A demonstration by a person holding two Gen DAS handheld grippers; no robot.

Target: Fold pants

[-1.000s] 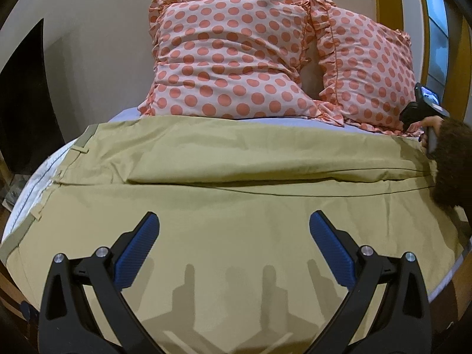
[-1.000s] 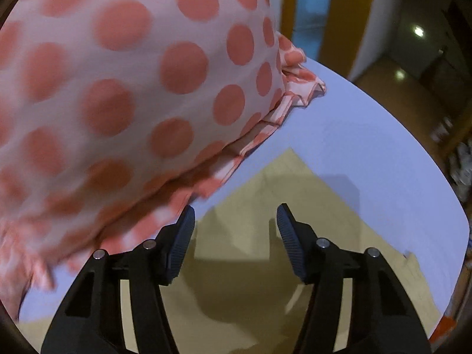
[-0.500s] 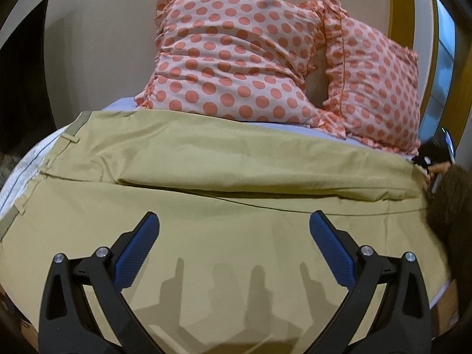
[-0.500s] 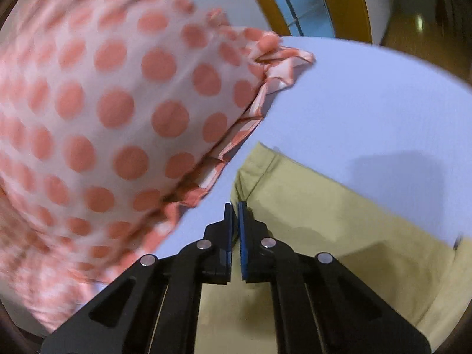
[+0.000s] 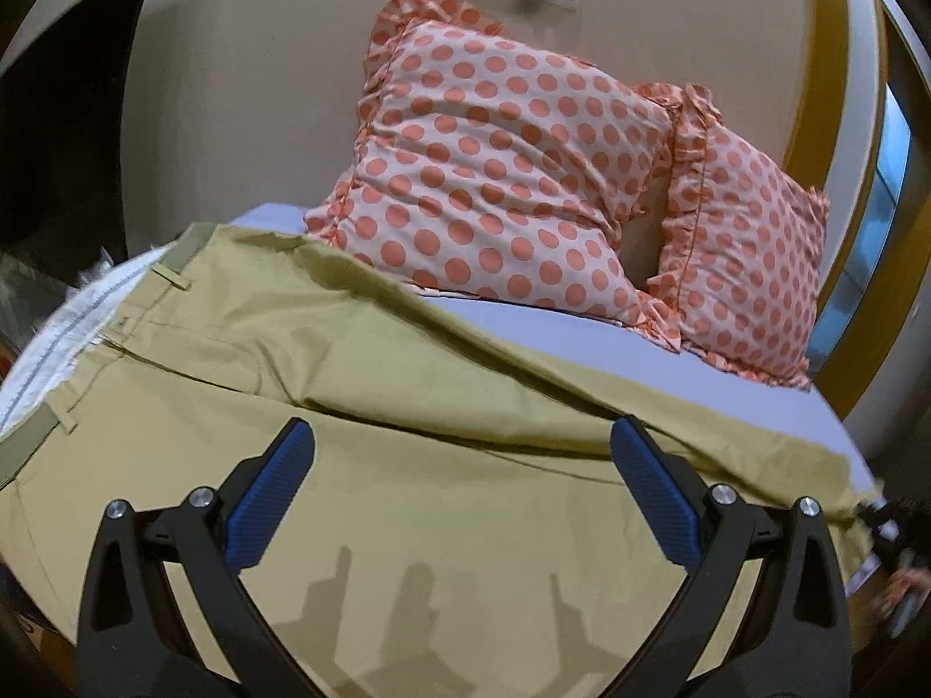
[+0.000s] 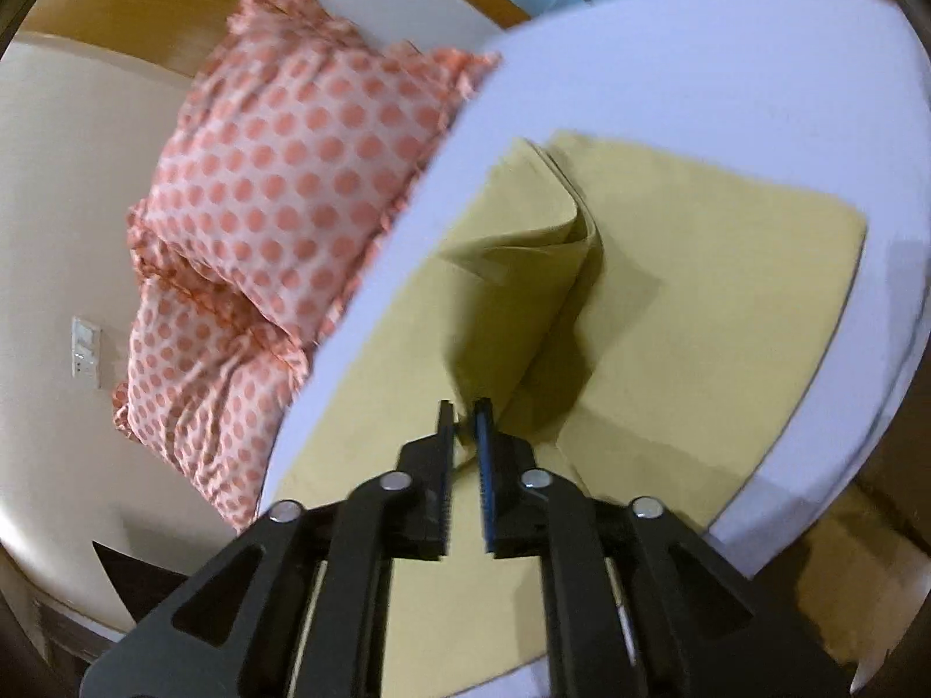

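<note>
Khaki pants (image 5: 361, 407) lie spread across the bed, waistband (image 5: 180, 250) at the left, legs running to the right. My left gripper (image 5: 462, 453) is open and empty, hovering over the near leg. In the right wrist view my right gripper (image 6: 464, 407) is shut on the hem end of the far pant leg (image 6: 523, 267) and holds it lifted and pulled toward the camera, so the fabric rises in a peaked fold above the flat leg (image 6: 727, 267).
Two pink polka-dot pillows (image 5: 500, 174) (image 5: 750, 262) lean against the beige wall at the head of the bed; they also show in the right wrist view (image 6: 279, 186). The lavender sheet (image 5: 547, 331) shows between pillows and pants. The bed edge (image 6: 861, 407) is at right.
My right gripper closed on the far leg's hem, then lifted and pulled it away from the pillows. The left gripper stayed open and shifted its view leftward.
</note>
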